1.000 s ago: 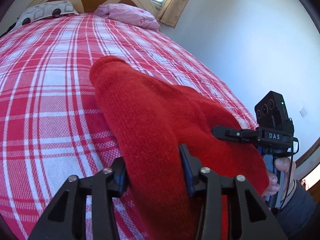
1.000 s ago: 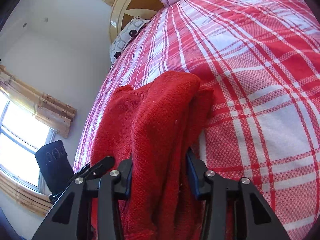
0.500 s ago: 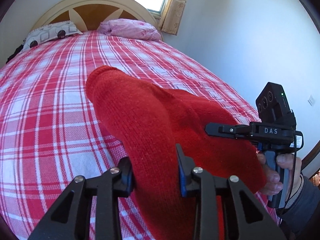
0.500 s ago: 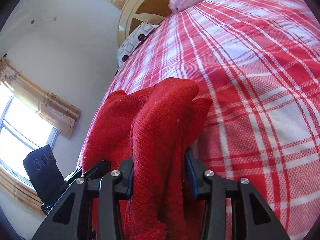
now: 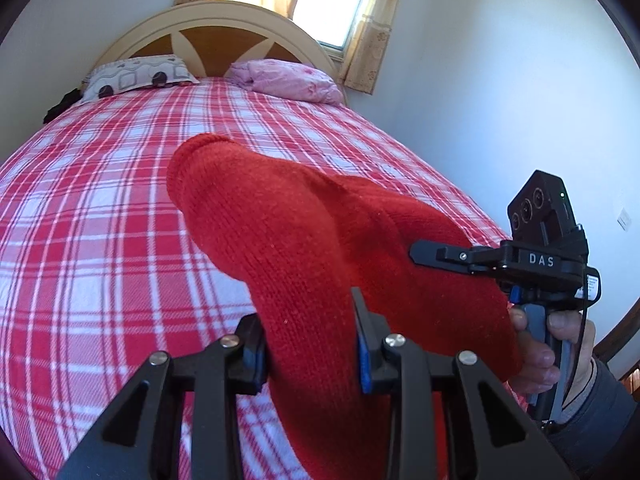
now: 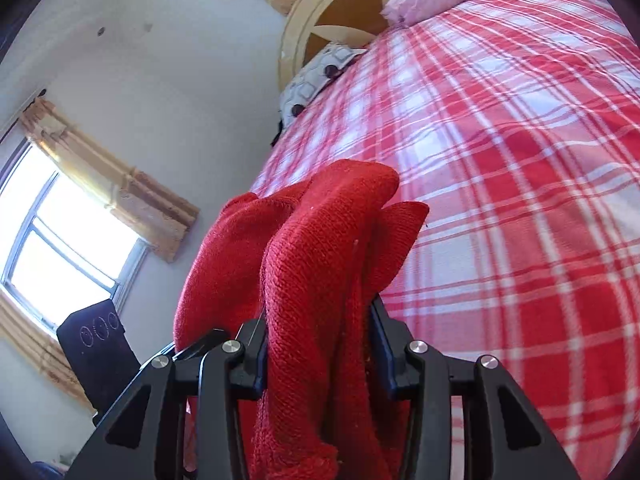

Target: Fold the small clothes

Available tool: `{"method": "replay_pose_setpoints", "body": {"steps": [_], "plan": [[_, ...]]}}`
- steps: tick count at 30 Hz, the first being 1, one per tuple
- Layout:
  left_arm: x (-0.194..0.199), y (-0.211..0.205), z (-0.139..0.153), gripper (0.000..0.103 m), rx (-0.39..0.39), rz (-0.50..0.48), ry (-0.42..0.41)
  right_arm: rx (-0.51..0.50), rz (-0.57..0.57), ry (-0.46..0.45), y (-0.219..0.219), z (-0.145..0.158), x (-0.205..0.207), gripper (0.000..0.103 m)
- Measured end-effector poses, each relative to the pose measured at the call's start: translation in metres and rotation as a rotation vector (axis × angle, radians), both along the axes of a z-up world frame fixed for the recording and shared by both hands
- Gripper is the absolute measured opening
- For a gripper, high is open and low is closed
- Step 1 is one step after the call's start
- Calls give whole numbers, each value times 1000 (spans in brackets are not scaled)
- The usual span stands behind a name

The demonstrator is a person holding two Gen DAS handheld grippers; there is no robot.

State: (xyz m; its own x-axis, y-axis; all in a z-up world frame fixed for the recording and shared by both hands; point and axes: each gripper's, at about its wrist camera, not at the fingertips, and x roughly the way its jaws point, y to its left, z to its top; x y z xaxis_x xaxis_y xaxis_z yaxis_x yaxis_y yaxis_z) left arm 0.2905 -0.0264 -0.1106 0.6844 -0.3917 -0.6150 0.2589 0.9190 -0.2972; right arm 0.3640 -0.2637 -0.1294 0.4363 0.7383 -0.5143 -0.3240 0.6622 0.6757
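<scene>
A red knitted garment (image 5: 304,248) hangs bunched between both grippers, lifted above the bed. My left gripper (image 5: 310,332) is shut on a thick fold of it. My right gripper (image 6: 318,336) is shut on another bunched fold of the same garment (image 6: 320,264). In the left wrist view the right gripper (image 5: 496,258) shows at the right, held by a hand, against the garment's far side. The garment's lower part is hidden below both views.
The bed has a red and white plaid cover (image 5: 100,208). A patterned pillow (image 5: 136,78) and a pink pillow (image 5: 288,80) lie at the arched headboard (image 5: 216,36). A white wall runs along the bed's right side (image 5: 500,92). There are windows with curtains (image 6: 68,232).
Both grippers have risen and tilted up with the garment, so the headboard and windows show more. The grips are unchanged.
</scene>
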Motion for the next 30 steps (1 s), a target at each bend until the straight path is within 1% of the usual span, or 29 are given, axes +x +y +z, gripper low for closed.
{"method": "replay_pose_setpoints", "body": {"steps": [4,9,17,23,30], "plan": [[-15,23,-1,34,-9,44,14,-8,41,-1,28,3,-12,43],[-41,53,0,34,-22,92,18,9,104,6,64,0,-26,43],[-71,102,0,34,-14,194,30,20,217,17,130,-3,-45,43],[-96,137,-2,34,-10,267,31,16,293,24,180,-6,-52,43],[-112,170,-10,34,-28,330,45,5,362,30,228,-9,-60,43]]}}
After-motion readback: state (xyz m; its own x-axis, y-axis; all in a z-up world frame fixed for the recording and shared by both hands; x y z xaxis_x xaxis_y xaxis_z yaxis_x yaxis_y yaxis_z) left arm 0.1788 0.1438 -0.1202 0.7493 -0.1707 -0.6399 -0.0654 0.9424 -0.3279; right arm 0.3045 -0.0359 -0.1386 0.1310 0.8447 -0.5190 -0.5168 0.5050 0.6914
